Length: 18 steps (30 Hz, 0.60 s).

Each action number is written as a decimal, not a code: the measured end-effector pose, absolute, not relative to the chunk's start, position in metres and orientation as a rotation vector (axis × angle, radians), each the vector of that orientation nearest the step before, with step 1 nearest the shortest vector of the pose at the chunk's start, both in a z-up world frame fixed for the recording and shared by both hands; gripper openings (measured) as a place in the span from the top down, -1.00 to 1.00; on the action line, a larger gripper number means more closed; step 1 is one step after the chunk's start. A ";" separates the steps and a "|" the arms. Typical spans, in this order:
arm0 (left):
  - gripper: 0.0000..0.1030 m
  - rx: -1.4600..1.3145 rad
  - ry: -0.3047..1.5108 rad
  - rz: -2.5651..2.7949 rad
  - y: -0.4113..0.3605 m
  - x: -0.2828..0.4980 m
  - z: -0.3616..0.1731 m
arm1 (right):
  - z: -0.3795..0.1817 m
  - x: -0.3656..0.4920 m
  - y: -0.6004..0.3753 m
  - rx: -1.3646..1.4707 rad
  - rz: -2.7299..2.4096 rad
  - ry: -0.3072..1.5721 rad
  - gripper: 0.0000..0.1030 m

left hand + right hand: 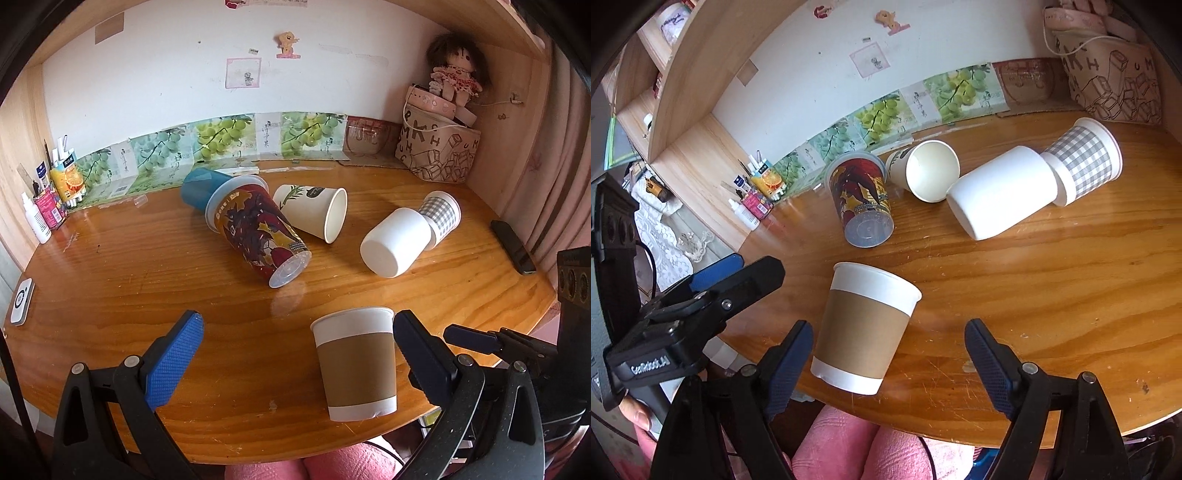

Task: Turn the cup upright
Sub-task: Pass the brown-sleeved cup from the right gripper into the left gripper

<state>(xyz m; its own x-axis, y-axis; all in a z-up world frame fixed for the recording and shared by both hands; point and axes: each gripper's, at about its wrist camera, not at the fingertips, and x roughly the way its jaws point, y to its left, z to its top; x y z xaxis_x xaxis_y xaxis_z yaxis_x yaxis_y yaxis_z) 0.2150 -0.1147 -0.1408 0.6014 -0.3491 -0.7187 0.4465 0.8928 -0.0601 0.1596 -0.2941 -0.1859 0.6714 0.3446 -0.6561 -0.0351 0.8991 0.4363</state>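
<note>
A white paper cup with a brown sleeve [354, 363] [862, 326] stands upright near the front edge of the round wooden table [147, 266]. My left gripper [297, 332] is open, its right finger beside the cup's right side. My right gripper [888, 343] is open, the cup just inside its left finger. Lying on their sides farther back are a red patterned plastic cup [258, 232] [862, 199], a white cup with a leaf print [314, 212] [923, 170], a plain white cup [397, 242] [1001, 192] and a grey checked cup [441, 218] [1084, 160].
A blue cup [199, 186] lies behind the red one. A printed bag [437, 147] with a doll [456, 74] stands at the back right. Bottles and cartons [48, 206] stand at the back left. A phone [513, 247] lies at the right edge, a white device [22, 301] at the left.
</note>
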 end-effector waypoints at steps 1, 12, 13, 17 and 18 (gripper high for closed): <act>-0.99 0.129 0.810 -0.466 -0.116 0.215 -0.142 | -0.187 0.157 -0.295 0.404 0.219 0.804 -0.64; -0.99 0.118 0.901 -0.480 -0.132 0.228 -0.159 | -0.205 0.117 -0.291 0.269 0.136 0.674 -0.64; -0.99 0.116 0.912 -0.482 -0.133 0.230 -0.161 | -0.206 0.114 -0.291 0.256 0.131 0.664 -0.64; -0.99 0.096 0.953 -0.515 -0.139 0.235 -0.168 | -0.209 0.106 -0.292 0.240 0.123 0.617 -0.64; -0.99 0.089 0.961 -0.523 -0.141 0.236 -0.169 | -0.210 0.106 -0.293 0.243 0.126 0.606 -0.64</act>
<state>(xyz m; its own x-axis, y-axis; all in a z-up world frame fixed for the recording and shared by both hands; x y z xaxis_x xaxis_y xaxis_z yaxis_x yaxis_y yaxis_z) 0.2362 -0.1407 -0.1692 0.4593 -0.3851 -0.8005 0.4624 0.8731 -0.1547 0.1056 -0.2934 -0.2097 0.8154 0.1874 -0.5477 -0.0456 0.9640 0.2620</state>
